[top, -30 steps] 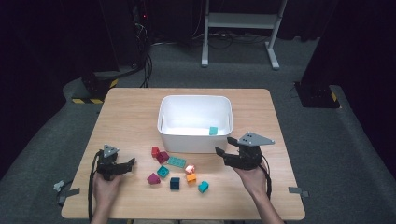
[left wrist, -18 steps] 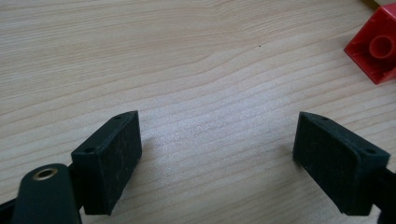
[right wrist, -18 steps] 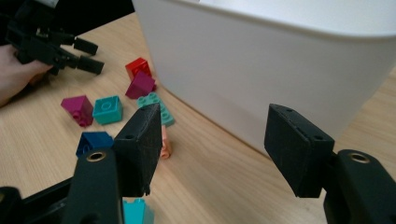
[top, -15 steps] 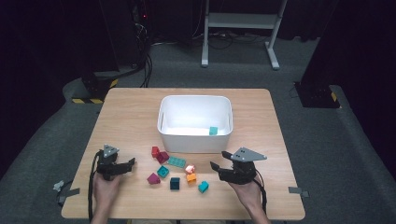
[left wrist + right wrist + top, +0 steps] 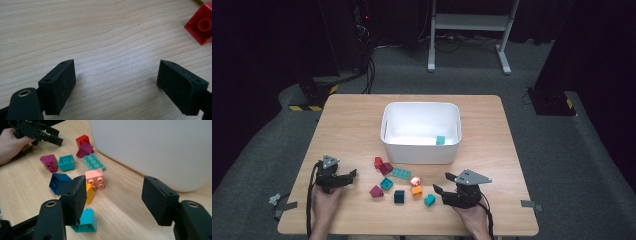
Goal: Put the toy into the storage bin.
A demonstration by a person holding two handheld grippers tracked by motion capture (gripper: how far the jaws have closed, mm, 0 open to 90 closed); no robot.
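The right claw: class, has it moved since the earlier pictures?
Yes. In the high view the right claw has come down the picture, away from the white tub and toward the table's near edge, beside the teal block.

A dim room — grey carpet floor point(image 5: 532, 75), a white metal stand point(image 5: 467, 30), black cables point(image 5: 369, 65).

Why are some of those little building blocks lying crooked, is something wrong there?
Nothing looks damaged or spilled. A few bricks are just tipped: the magenta brick lies on its side with studs facing sideways, and the orange brick leans against the pink brick.
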